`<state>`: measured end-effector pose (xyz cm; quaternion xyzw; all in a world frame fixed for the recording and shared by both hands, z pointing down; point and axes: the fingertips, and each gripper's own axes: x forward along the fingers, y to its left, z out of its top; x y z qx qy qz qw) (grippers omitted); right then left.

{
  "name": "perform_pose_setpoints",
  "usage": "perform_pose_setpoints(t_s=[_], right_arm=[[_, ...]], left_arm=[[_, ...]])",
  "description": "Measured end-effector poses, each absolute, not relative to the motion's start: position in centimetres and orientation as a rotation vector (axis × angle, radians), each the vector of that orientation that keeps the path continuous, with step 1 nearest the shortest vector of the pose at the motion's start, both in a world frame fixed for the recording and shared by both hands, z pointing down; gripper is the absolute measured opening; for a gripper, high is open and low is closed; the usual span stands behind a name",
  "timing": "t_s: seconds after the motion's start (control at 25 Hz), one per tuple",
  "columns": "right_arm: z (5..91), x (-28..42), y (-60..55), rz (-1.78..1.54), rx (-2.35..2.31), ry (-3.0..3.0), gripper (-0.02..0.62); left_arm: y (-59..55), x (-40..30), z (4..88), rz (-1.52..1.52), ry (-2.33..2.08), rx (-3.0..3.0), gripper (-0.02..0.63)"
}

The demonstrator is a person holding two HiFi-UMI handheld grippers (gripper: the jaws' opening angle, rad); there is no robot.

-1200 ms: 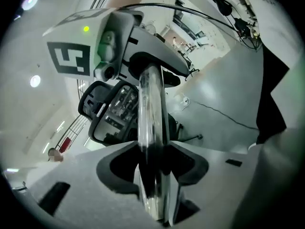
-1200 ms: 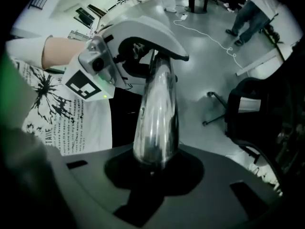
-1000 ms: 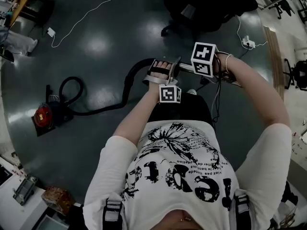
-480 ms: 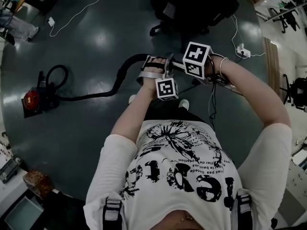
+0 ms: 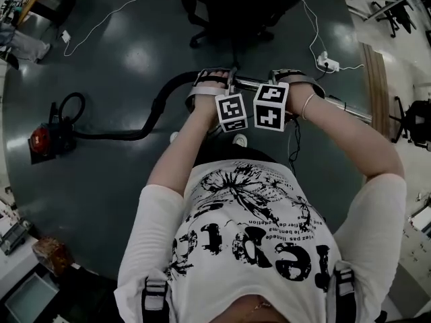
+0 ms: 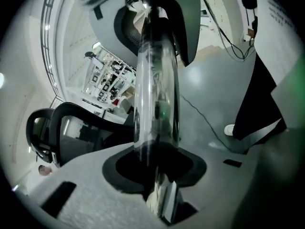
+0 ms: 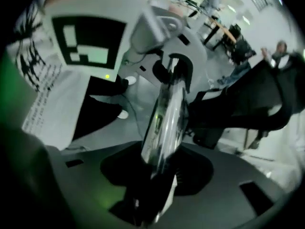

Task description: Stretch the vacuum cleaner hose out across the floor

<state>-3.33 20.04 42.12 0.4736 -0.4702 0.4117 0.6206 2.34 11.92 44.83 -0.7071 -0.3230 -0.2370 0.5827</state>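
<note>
A red and black vacuum cleaner stands on the dark floor at the left of the head view. Its black hose runs right and curves up to a chrome wand tube. My left gripper is shut on the tube near the hose end, after closing a little further. The right gripper holds the tube just to its right, jaws lately opening somewhat with the tube still seated between them. In the left gripper view the tube rises from the gripper. In the right gripper view the tube lies in the gripper.
A black office chair stands just beyond the grippers. A white cable trails over the floor at top left, and a power strip lies at top right. Desks and clutter line the left edge; a box sits at bottom left.
The vacuum and hose have slid left in view and the hose looks straighter. Both grippers carried the tube along. The right gripper rolled, so its cube now sits beside the left cube.
</note>
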Motion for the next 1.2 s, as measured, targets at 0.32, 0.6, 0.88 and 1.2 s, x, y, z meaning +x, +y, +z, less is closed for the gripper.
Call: perform_pose_setpoints(t_s=[0.32,0.6,0.88,1.2], right_arm=[[34.2,2.2,19.6,-0.042,0.870,-0.437,0.169],[30.6,6.2,20.4,-0.126,0.785,-0.283,0.166],[31.3,8.5,23.2,0.135,0.706,-0.362,0.080],[34.9,6.1,28.8,0.456,0.696,-0.579,0.074]], left_arm=[[14.4,2.6,45.1,-0.853,-1.106,-1.665,0.132],[17.0,1.7,43.3,-1.027,-1.550,-1.427,0.130],[18.4,-1.4,42.1,-1.161,-1.945,-1.009,0.127],[22.7,-4.4,42.9,-1.217,-2.152,-0.891,0.127]])
